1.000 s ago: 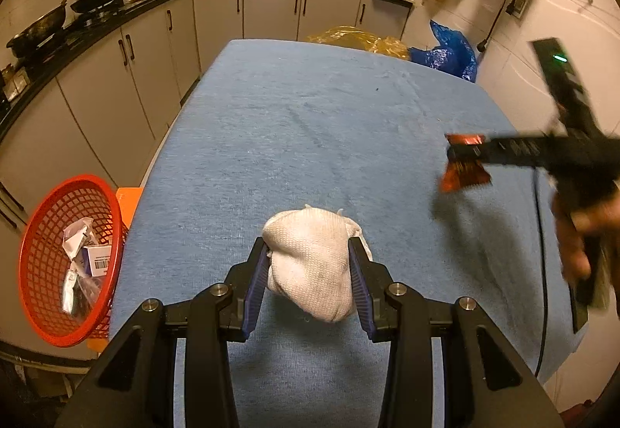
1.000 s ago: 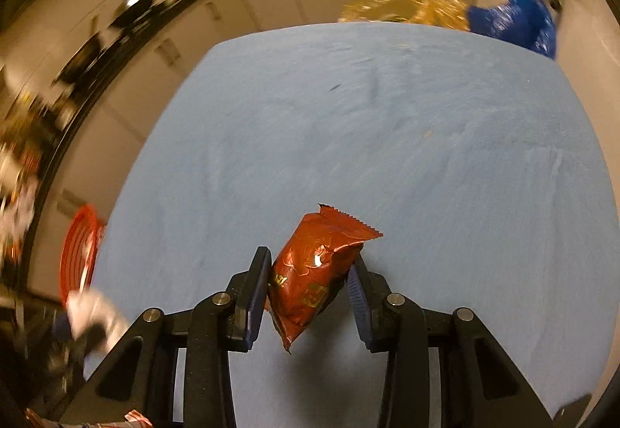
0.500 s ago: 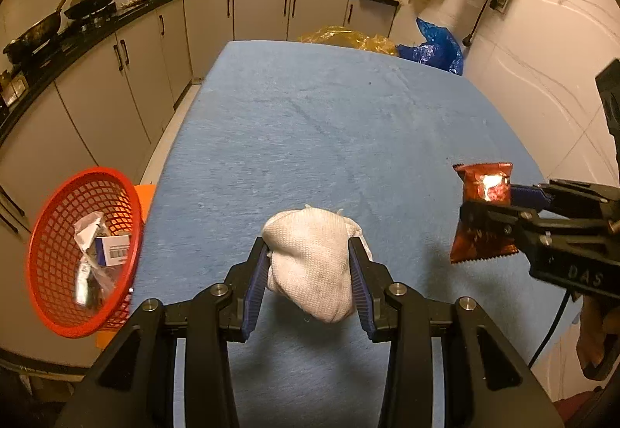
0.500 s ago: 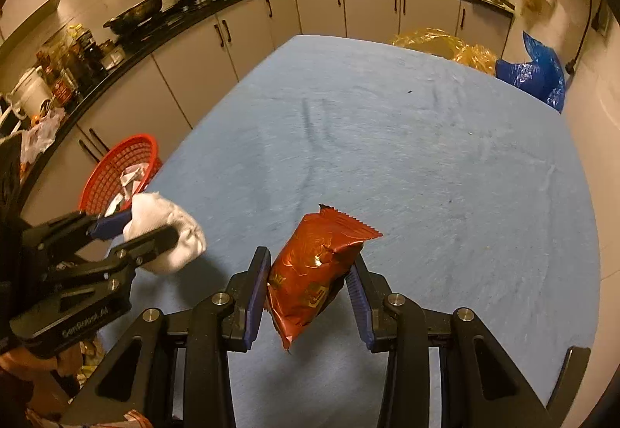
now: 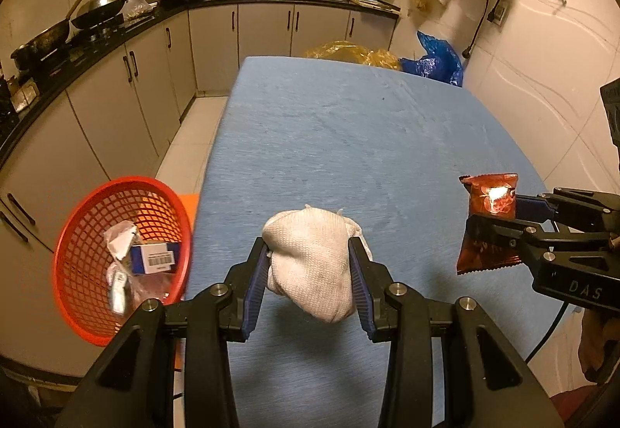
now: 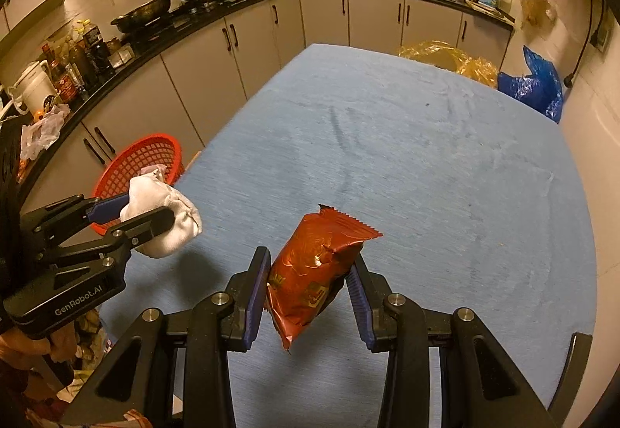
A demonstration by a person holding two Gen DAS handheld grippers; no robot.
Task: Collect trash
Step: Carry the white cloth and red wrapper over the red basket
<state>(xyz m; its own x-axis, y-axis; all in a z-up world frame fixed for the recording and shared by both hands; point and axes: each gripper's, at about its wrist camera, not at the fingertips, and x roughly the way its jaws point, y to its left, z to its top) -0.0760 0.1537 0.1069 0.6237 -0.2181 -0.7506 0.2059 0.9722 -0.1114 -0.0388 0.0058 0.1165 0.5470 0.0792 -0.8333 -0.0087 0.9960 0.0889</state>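
Stock, my grippers: left gripper clamps white cloth wad; right gripper clamps red snack packet; red basket, lower left, apparently holds scraps.

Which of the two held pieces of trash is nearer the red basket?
The white wadded cloth in the left tongs, beside the red basket. The red snack packet in the right tongs hangs over the table, farther away.

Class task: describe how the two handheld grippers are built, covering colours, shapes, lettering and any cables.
Both are black angular plastic frames with round silver bolts and ribbed blue pads lining the fingers. The left gripper shows white "GenRobot.AI" lettering on its side in the right wrist view. The right gripper shows "DAS" lettering and a thin black cable hanging below it.
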